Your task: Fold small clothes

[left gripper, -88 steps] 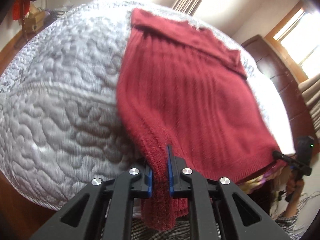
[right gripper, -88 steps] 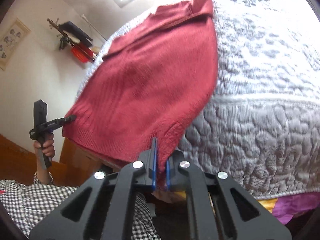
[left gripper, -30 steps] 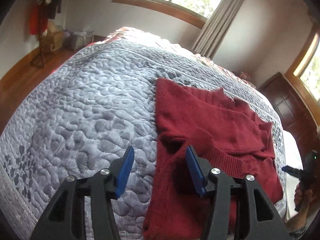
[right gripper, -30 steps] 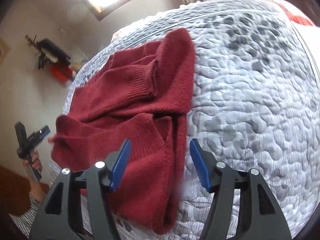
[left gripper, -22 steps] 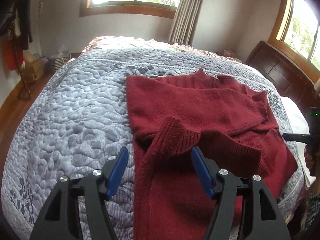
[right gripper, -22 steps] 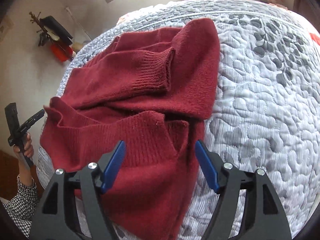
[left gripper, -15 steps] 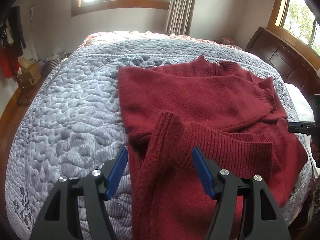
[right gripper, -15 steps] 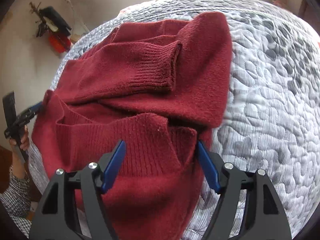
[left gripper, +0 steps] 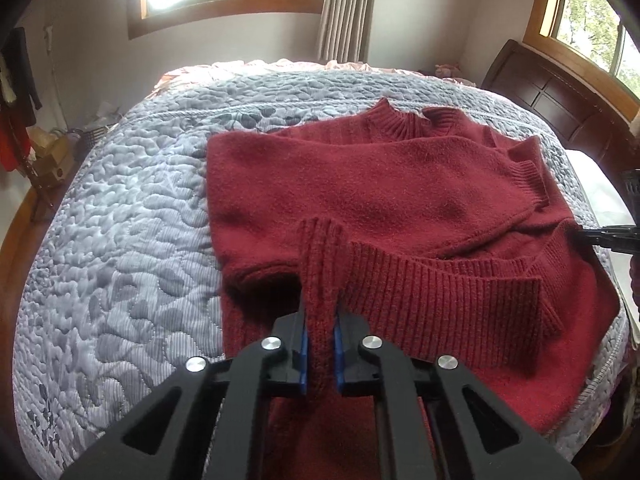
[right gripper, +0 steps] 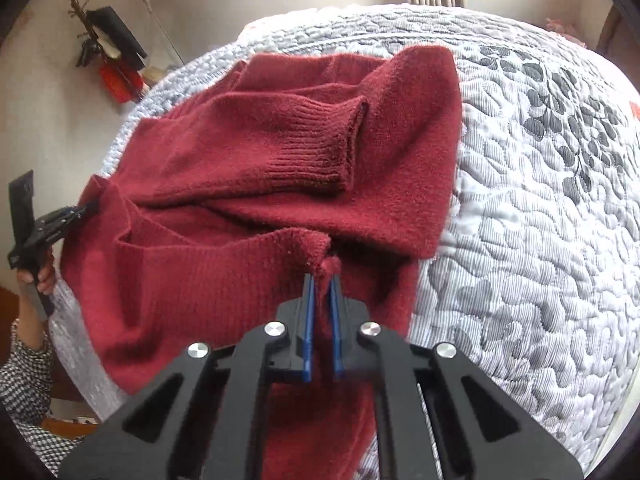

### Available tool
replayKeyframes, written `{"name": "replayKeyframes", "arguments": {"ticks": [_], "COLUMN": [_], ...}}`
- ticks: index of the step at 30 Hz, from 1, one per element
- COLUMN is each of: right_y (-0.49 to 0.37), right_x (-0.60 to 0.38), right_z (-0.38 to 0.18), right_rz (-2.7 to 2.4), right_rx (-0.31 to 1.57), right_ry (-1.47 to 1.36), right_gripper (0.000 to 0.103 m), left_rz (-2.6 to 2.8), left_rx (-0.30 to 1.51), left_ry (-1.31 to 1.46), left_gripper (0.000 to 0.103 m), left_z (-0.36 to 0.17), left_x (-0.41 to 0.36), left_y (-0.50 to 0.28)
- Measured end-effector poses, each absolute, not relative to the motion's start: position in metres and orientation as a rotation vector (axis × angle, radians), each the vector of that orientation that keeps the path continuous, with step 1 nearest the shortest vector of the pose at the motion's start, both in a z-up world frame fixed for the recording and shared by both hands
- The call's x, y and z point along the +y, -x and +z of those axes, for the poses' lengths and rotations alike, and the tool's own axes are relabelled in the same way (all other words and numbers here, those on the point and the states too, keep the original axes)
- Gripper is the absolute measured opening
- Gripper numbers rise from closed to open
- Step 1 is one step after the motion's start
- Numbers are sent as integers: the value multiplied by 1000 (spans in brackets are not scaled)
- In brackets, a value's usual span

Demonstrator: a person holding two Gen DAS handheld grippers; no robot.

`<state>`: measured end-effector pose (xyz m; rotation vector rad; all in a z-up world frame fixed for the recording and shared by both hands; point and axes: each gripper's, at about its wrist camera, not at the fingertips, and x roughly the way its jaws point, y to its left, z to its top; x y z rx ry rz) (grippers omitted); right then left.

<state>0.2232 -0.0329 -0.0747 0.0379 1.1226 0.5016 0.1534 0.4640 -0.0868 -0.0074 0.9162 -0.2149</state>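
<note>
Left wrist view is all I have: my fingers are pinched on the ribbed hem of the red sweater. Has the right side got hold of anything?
Observer: Yes. The right gripper is shut on a bunched corner of the red sweater, on the side nearest the bare quilt.
Operator: Is a sleeve folded across on that side?
Observer: A sleeve lies over the body, its ribbed cuff open toward the right edge.
Operator: Anything beyond the bed that way?
Observer: A coat stand with dark and red items, against the wall.
Operator: And my own side from there?
Observer: The left gripper shows at the sweater's far edge, its tip at the fabric, held by a hand.
</note>
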Motion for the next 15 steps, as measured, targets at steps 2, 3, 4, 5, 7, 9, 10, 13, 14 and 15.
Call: {"name": "replayKeyframes", "arguments": {"ticks": [2, 3, 4, 5, 7, 9, 10, 13, 14, 15], "right_y": [-217, -214, -212, -211, -213, -220, -222, -226, -227, -229], "right_x": [-41, -44, -45, -46, -49, -42, -42, -43, -42, -34], "right_z": [-69, -66, -66, -66, -70, -77, -81, -89, -92, -97], "right_rz": [529, 544, 553, 553, 541, 525, 522, 514, 521, 538], "right_rx": [1104, 1092, 1086, 1088, 1107, 1139, 1152, 1169, 1182, 1195], "right_ry": [-68, -79, -83, -81, -68, -66, -74, -80, -77, -84], "right_gripper": [6, 6, 6, 6, 10, 16, 20, 30, 43, 45], "left_rz": [-211, -205, -200, -190, -180, -166, -162, -162, -161, -165], "left_rx": [891, 885, 883, 883, 894, 922, 934, 953, 957, 963], "left_ry": [29, 52, 72, 105, 141, 139, 132, 106, 92, 87], "left_gripper": [8, 8, 8, 8, 8, 8, 8, 16, 22, 30], "left_z": [-80, -78, -78, -78, -84, -94, -98, -105, -106, -106], "left_x": [469, 474, 478, 485, 493, 495, 494, 485, 481, 478], "left_y": [-145, -141, -140, -137, -135, -137, -138, -143, -145, -148]}}
